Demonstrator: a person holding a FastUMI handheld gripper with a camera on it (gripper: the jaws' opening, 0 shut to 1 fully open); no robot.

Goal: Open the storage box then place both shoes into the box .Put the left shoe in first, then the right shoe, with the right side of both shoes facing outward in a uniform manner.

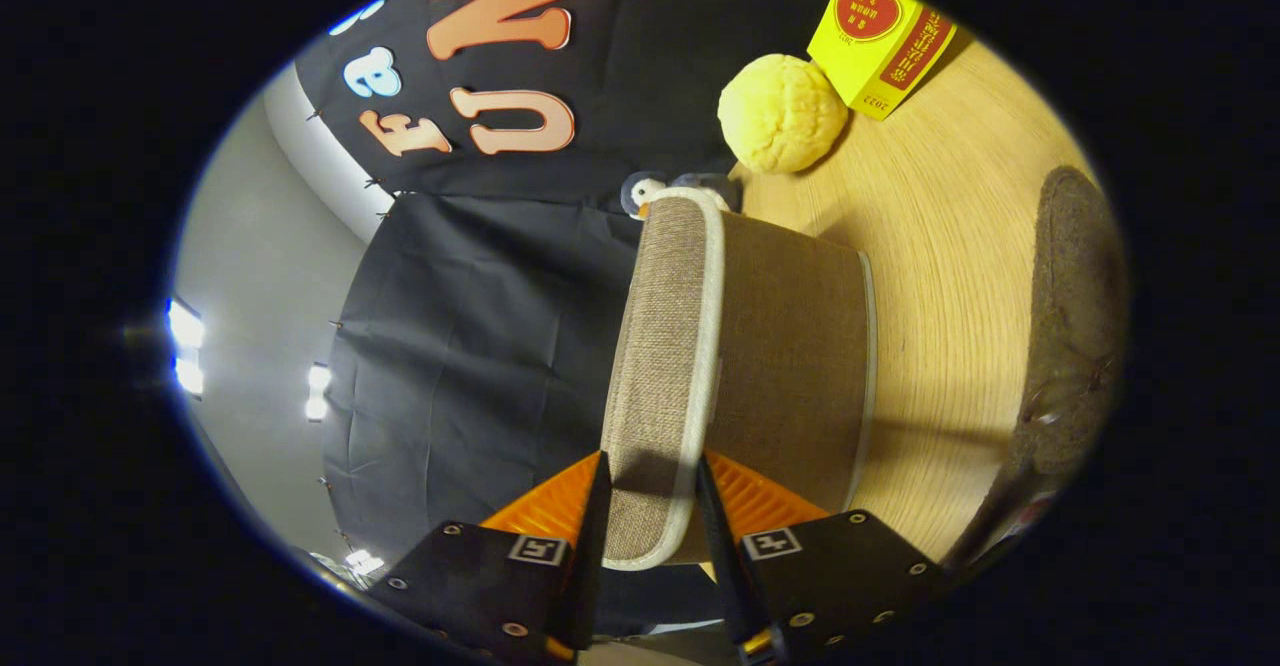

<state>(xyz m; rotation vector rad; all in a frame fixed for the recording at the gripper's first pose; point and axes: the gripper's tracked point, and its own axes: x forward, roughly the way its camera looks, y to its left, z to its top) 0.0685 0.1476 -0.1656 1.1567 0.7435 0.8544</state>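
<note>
Gripper (650,506) fingers clamped on box lid (660,376) at frame centre, lid lifted; shoe (1075,326) at right waits on table (950,246); no shoe placed yet.

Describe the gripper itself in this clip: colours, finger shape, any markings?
The gripper has two thin dark fingers that taper toward the tips, each backed by a ribbed orange wedge. Behind them sit black angular plates with silver screws, and each plate carries a small square black-and-white tag near its front edge.
</note>
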